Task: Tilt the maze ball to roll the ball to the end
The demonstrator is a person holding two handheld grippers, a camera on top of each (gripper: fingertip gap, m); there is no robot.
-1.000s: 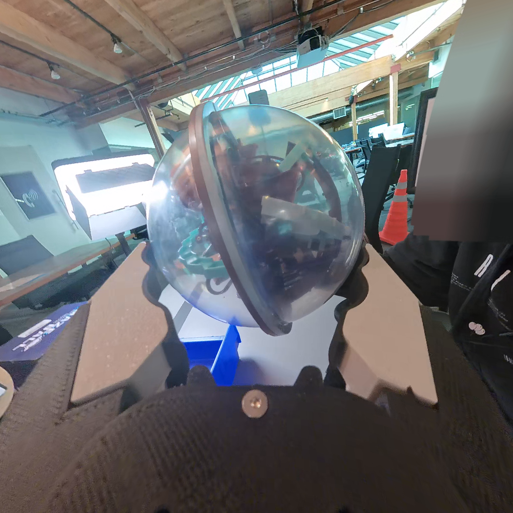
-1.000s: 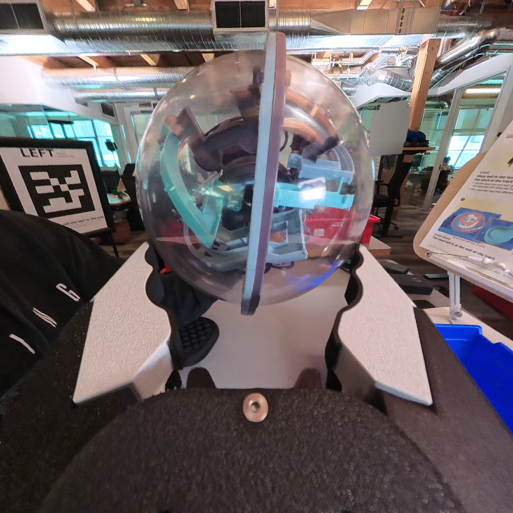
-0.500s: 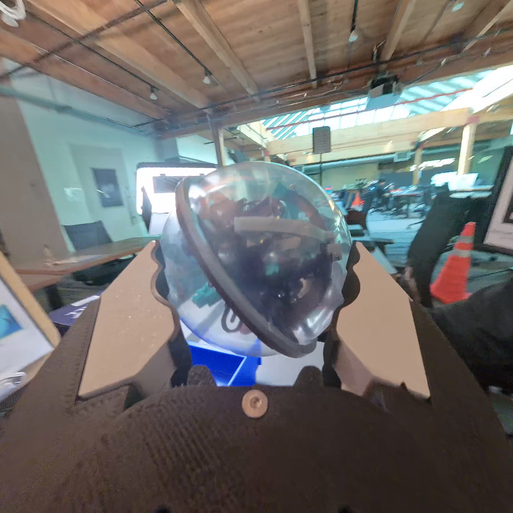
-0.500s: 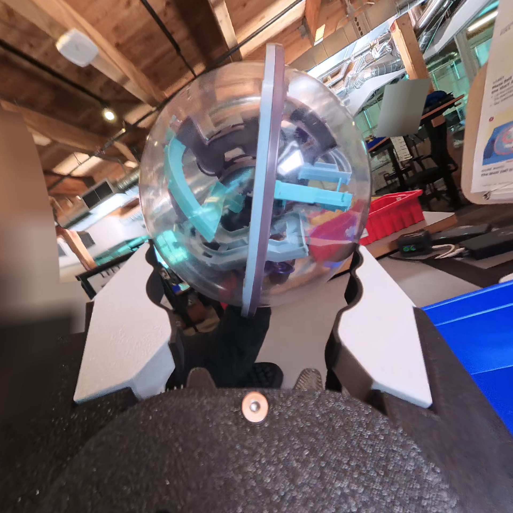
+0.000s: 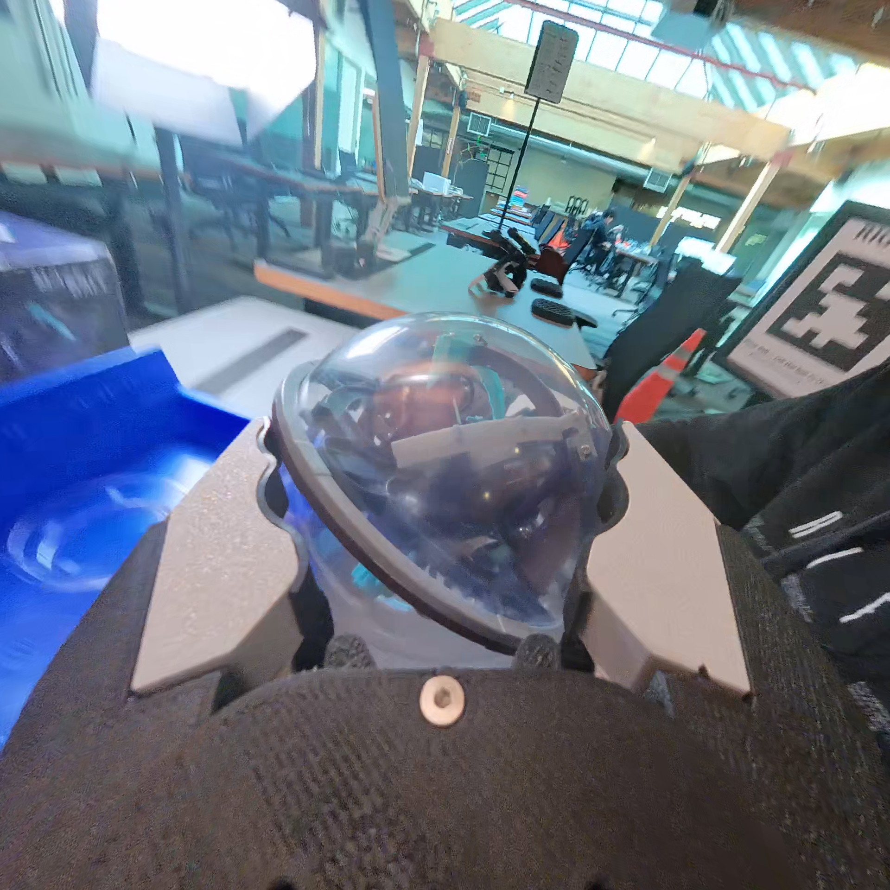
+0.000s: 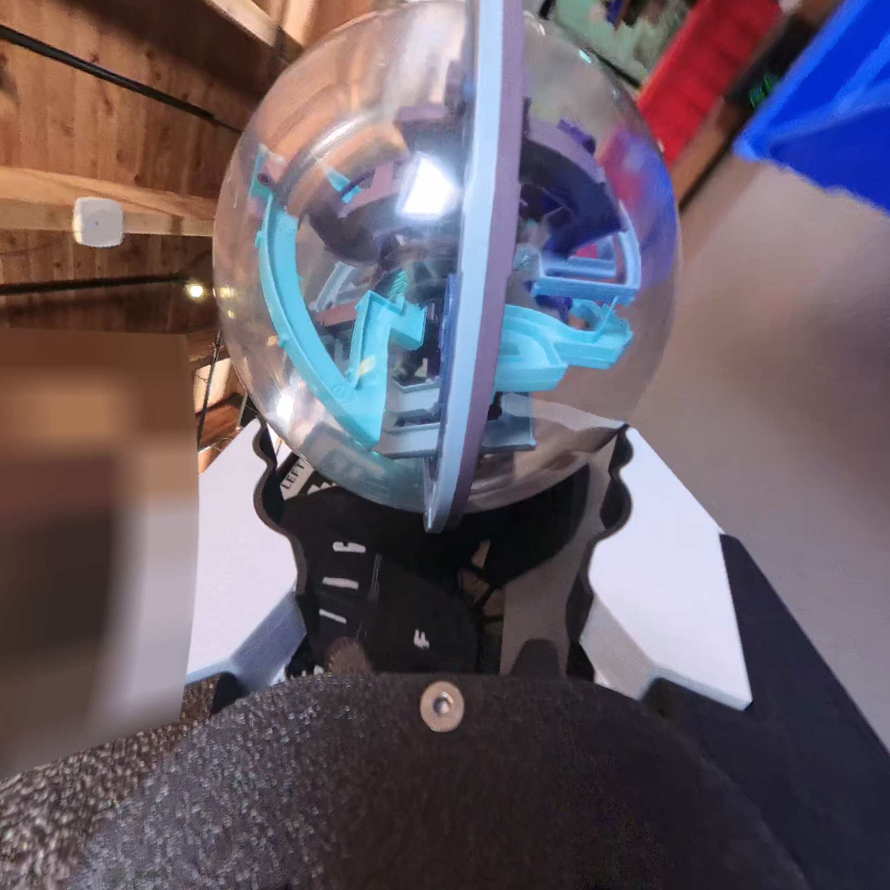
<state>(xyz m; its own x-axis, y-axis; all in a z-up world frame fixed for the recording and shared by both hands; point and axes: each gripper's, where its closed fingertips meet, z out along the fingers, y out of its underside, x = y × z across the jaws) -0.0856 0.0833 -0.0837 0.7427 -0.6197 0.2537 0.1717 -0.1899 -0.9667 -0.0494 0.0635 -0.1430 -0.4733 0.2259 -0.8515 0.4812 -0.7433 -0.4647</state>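
One maze ball [image 5: 448, 462], two tongs [image 5: 440, 486] gripping

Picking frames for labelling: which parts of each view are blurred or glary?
Left wrist view: blue bin and upper-left background motion-smeared, bright window blown out, maze ball fairly sharp. Right wrist view: blue bin and surroundings smeared, a white glare patch on the maze ball.

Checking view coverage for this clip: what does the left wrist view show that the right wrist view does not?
Only the left wrist view shows the orange traffic cone, a long table and a marker board. Only the right wrist view shows the wooden ceiling and a red bin. Both show the maze ball held between a tool's fingers, and a blue bin.
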